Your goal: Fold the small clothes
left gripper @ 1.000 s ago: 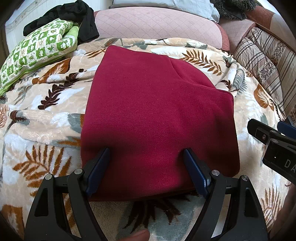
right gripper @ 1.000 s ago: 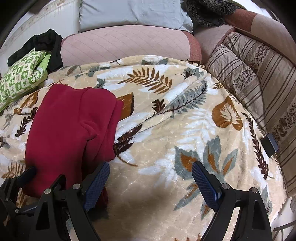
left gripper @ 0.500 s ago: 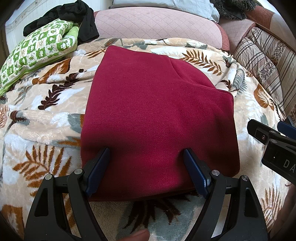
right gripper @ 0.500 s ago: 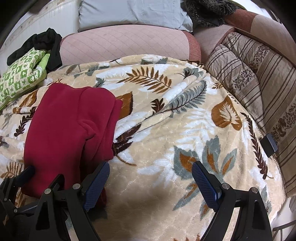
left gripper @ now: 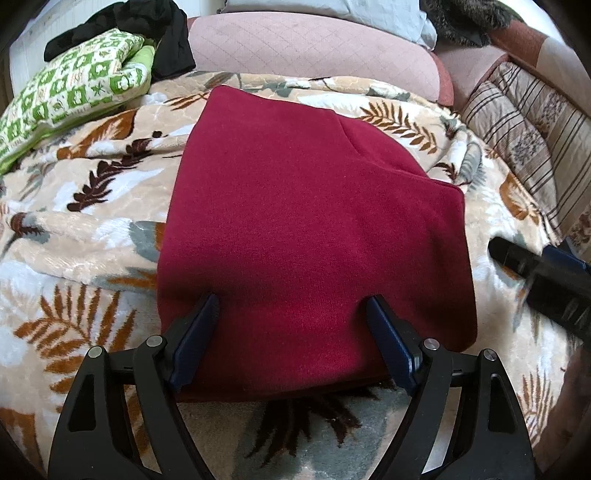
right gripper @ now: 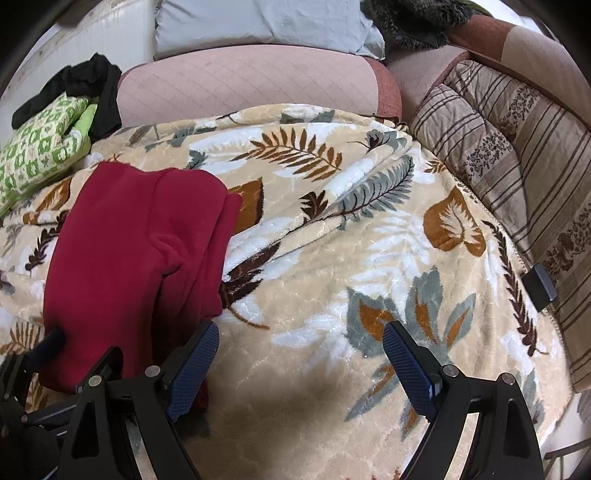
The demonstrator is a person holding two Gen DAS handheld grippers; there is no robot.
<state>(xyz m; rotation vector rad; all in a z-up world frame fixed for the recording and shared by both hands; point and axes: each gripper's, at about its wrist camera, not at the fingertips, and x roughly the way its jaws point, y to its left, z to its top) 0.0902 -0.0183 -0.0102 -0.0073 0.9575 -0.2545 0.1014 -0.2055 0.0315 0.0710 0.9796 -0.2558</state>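
Both jaws gape empty, the left gripper (left gripper: 291,314) over the near edge of the folded dark-red fleece garment (left gripper: 314,229) lying on the leaf-patterned plush blanket (right gripper: 351,277), the right gripper (right gripper: 299,343) beside it, with a green-and-white patterned cushion (left gripper: 74,92), black crumpled cloth (left gripper: 147,22) and pink quilted bolster (right gripper: 251,85) beyond.

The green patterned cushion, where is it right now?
The green patterned cushion lies at the far left of both views, on the leaf-print blanket, under black clothing, beyond the red garment.

Leaf-print blanket (left gripper: 92,229) on bed, folded red garment (left gripper: 314,229) on it, green pillow (left gripper: 70,92) at edge
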